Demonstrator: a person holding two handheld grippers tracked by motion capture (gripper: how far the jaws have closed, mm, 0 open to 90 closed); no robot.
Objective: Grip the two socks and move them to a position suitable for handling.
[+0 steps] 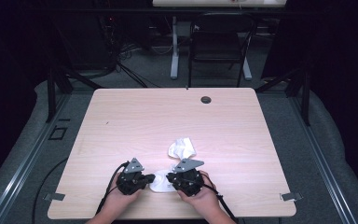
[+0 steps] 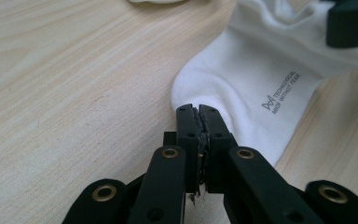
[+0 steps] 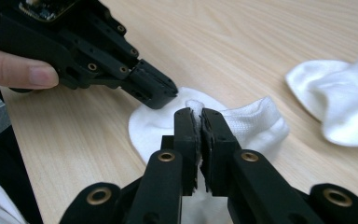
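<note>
White sock [image 1: 161, 185] flat on the near edge of the wooden table [image 1: 121, 121], right between the 2 grippers; pinched at both ends; left gripper [image 1: 153, 178] clamped tight on the rounded end, fabric squeezed between its black jaws in the left gripper view [image 2: 242, 93]; right gripper [image 1: 169, 178] closed on the ribbed cuff end, a bit of cloth poking up between the jaws in the right gripper view [image 3: 256, 116]; small grey print on the sock, too tiny to read properly; 2nd white sock [image 1: 182, 148] crumpled just beyond, nearer the table's middle, not touching either gripper; dark round hole [image 1: 206, 99] near the far edge
</note>
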